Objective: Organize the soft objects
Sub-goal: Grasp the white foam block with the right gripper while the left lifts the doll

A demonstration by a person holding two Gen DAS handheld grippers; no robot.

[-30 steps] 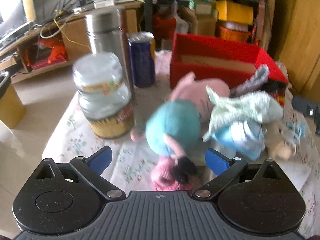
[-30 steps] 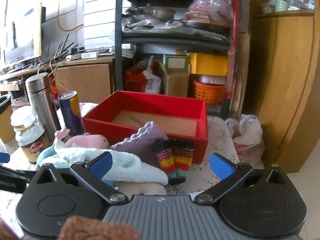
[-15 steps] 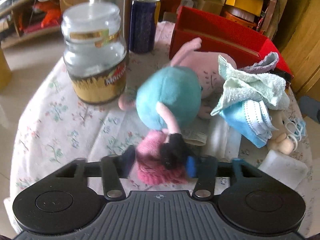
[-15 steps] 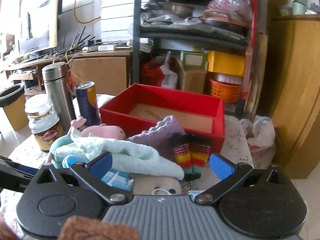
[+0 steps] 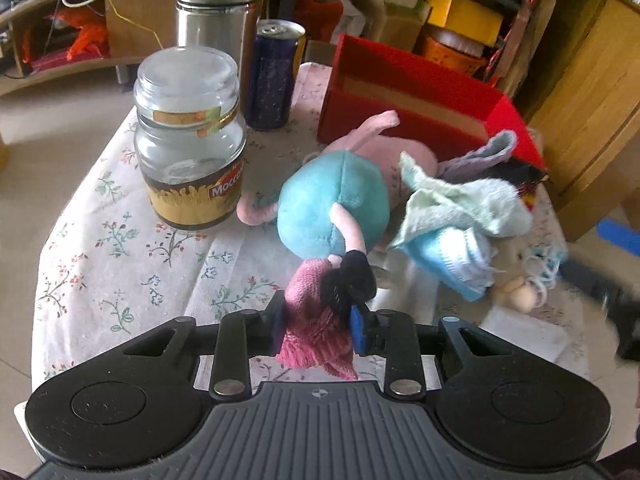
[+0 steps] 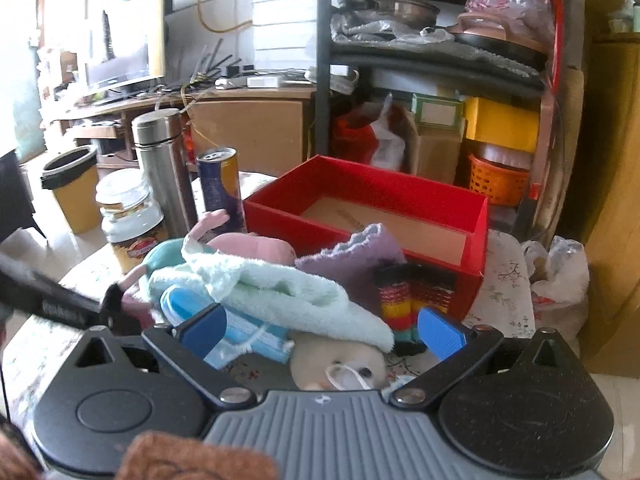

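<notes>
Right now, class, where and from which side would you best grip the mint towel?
Probably the mint towel at its raised middle fold, from above: it drapes loosely over the masks, so a top pinch should lift it alone. The right gripper hangs open beside it.

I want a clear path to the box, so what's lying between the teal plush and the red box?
In the left wrist view, the pink plush lies between the teal plush and the red box, its ear reaching up against the box's front wall.

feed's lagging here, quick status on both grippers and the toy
Left gripper closing on the doll's pink knit dress. Right gripper open, over the mint towel. Red box beyond the pile, glass jar at left.
</notes>
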